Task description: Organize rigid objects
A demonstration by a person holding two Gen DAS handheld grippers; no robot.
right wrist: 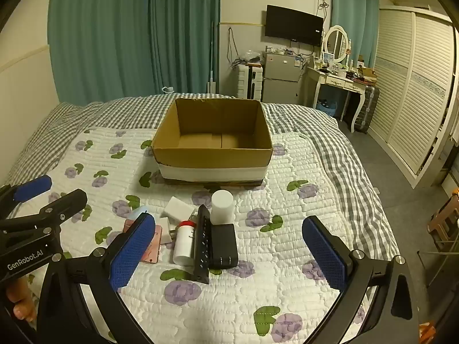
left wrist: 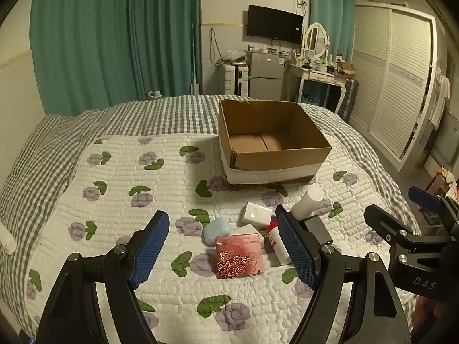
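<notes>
Nearest, the left gripper (left wrist: 223,253) and right gripper (right wrist: 228,250) are held spread, nothing between the fingers. The flat pink rose-embossed tin (left wrist: 239,255), judged rigid, light and slick, is seen just before the empty brown cardboard box (left wrist: 275,160); its narrow edges are best pinched.

Dim, yellowish indoor light softened both fisheye views, which bent strongly and darkened at the corners.

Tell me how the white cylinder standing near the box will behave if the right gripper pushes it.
The white cylinder stands upright on a soft quilt, so a push would probably tip it. Once down, its round side would likely roll. It looks like plain plastic, probably light.
</notes>
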